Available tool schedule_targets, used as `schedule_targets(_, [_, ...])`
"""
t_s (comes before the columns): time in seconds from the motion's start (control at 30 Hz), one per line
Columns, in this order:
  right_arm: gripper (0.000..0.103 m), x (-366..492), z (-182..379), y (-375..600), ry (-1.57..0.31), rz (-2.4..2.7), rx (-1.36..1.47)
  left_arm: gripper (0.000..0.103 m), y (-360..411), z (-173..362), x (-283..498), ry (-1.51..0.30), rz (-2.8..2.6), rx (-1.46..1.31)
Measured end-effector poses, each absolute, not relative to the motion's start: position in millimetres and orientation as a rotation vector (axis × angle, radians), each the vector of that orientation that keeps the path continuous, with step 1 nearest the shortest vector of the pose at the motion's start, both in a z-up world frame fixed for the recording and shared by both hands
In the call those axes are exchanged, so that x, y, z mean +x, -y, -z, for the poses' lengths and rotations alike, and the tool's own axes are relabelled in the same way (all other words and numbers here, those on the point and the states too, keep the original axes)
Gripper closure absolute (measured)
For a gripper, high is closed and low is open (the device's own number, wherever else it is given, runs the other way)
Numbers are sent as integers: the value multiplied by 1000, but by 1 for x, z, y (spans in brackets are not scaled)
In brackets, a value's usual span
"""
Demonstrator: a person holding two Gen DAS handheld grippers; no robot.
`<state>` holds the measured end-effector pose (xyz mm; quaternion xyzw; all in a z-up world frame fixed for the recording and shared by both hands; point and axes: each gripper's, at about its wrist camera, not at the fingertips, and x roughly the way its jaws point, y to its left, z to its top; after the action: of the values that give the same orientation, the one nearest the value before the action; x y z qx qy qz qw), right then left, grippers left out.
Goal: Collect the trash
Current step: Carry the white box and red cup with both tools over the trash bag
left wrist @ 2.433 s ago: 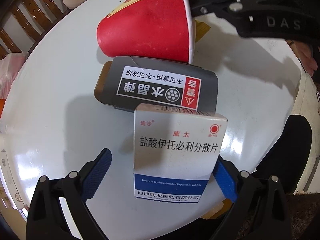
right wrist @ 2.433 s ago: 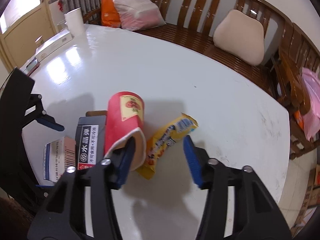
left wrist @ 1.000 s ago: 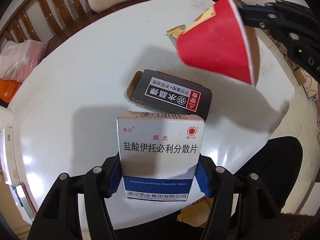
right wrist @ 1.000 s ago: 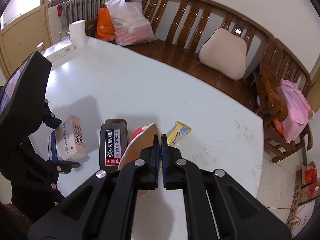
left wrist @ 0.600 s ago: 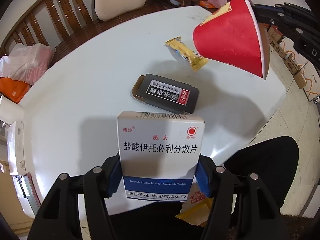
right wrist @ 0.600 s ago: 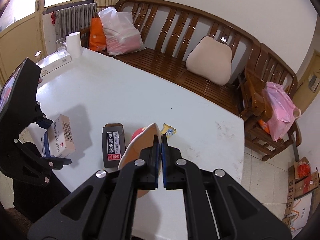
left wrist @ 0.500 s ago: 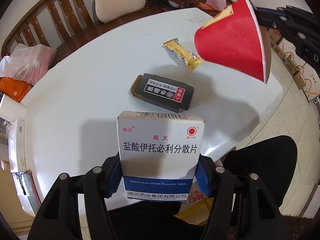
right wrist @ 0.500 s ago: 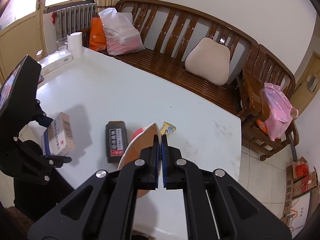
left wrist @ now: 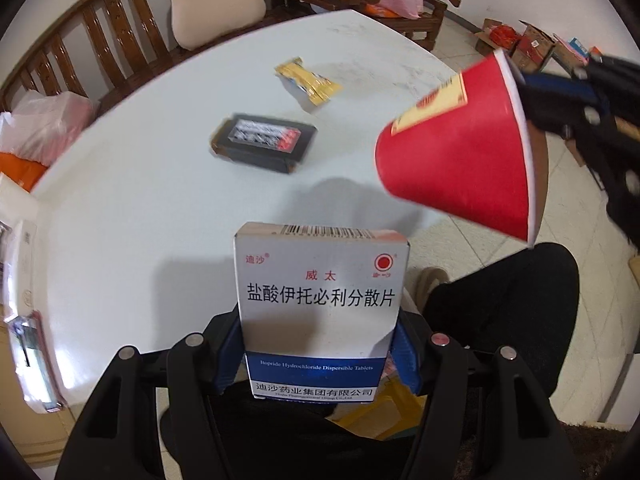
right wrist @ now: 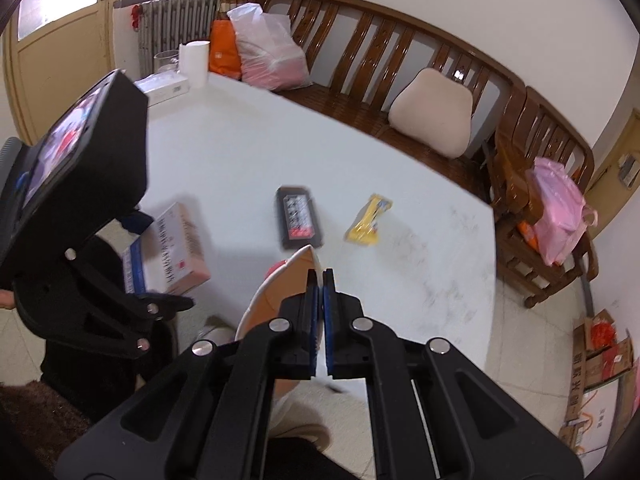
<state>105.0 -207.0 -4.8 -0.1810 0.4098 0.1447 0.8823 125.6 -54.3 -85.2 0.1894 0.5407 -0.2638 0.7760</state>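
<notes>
Above the glossy table [left wrist: 120, 200], left hand-held gripper [left wrist: 316, 356] clamps a cardboard box [left wrist: 320, 304], right [right wrist: 319, 320] pinches a paper cup's rim [right wrist: 276, 304]

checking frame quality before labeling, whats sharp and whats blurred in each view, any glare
Left wrist: medicine box print is sharp, black box label smeared by motion, window glare on the table at left. Right wrist: gripper crisp, black box and yellow wrapper soft, strong fisheye bending.
</notes>
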Motion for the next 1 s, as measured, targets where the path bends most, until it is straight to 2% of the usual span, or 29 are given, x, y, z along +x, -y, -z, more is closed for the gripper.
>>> schedule_targets(0.37, [99,69,46,198,-920,-299,-366,43,47,118,97,-1198,605,380])
schedule_targets(1.0, [99,45,140,188,-1022,-276,-340,43,44,234,71,-1305,593,325])
